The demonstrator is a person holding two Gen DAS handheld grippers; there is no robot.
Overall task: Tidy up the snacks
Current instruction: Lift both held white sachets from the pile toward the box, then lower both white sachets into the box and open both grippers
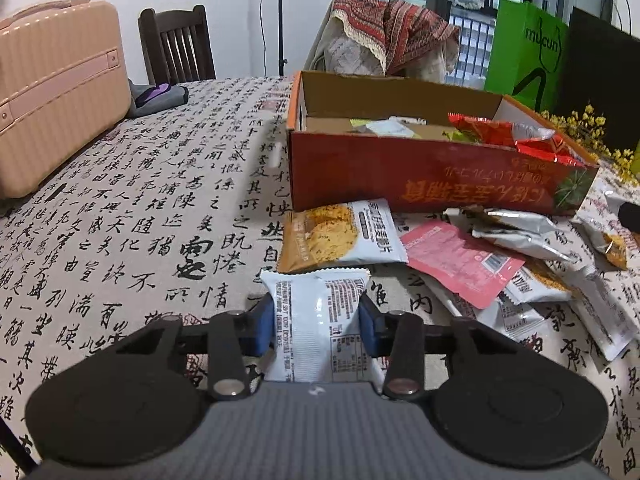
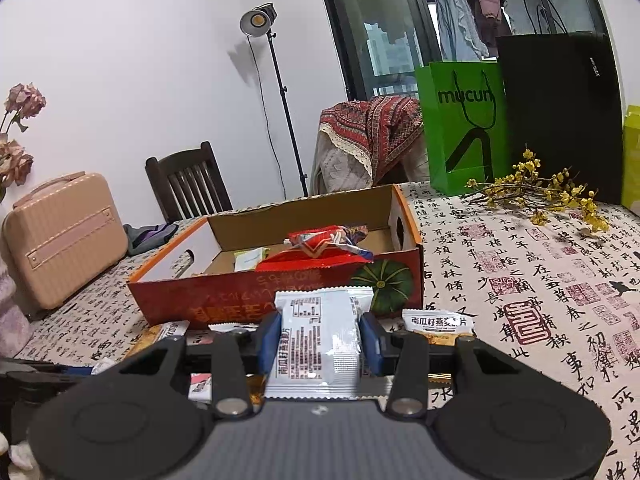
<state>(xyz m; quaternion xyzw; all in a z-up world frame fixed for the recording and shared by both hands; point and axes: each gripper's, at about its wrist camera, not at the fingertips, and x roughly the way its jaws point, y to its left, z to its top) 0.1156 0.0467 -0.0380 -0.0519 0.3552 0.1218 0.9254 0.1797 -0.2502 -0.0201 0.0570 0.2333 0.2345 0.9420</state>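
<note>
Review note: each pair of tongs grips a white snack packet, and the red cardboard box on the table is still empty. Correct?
Not quite. The left tongs and right tongs each grip a white packet, but the red box is not empty: the right wrist view shows a red packet and a smaller pale one already inside it.

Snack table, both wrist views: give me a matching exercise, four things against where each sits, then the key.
Things:
1. white packet
2. red crinkled bag
3. pink packet
4. green shopping bag

Places:
A. inside the cardboard box
B. flat on the tablecloth before the box
C. upright beyond the yellow flower sprig
D. between the left gripper pads

Pairs: 1-D, 2-A, 3-B, 4-C
</note>
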